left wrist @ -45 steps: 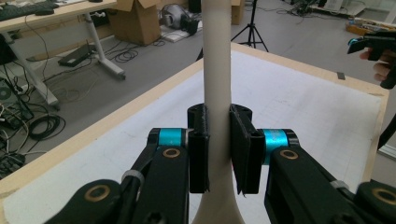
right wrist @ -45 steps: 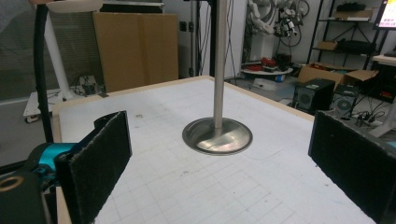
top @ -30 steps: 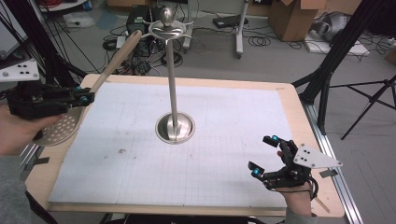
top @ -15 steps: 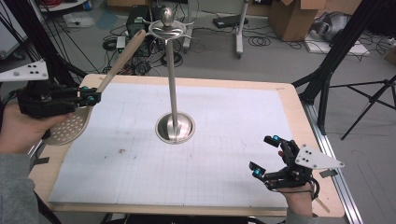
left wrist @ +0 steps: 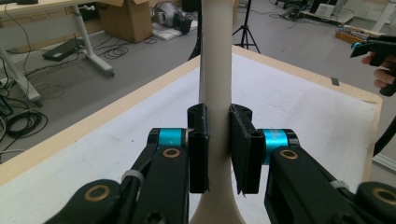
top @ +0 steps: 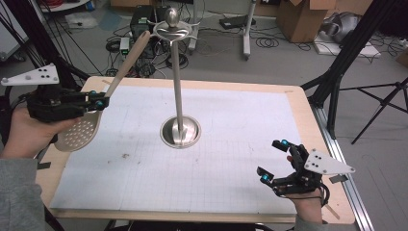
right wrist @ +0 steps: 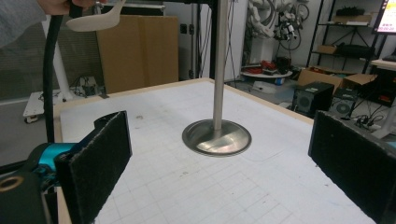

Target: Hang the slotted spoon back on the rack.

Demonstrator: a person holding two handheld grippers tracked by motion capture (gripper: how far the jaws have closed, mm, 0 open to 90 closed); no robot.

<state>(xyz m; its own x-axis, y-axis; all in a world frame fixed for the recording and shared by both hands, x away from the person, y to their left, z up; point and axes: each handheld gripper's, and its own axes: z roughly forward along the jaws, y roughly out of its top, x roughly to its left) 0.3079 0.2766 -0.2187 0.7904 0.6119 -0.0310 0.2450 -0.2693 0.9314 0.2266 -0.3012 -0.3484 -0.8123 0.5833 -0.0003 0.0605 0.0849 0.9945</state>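
Skimmer (top: 79, 134) sits clamped by its handle in your left gripper (top: 98, 103), lifted off the table's (top: 240, 96) left edge, handle tip up near the metal stand's (top: 179, 131) hooks. Your right gripper (top: 273, 161) hangs wide open, holding nothing, near the front right corner.

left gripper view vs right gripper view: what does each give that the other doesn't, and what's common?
Left gripper view alone: the left gripper shut on the skimmer handle, pads pressing both sides.

Right gripper view alone: the right gripper with jaws wide apart and nothing between them, plus the stand's round metal base and the skimmer's bowl from below.

Shared: the white gridded mat on the wood-edged table, and the cluttered lab floor behind.
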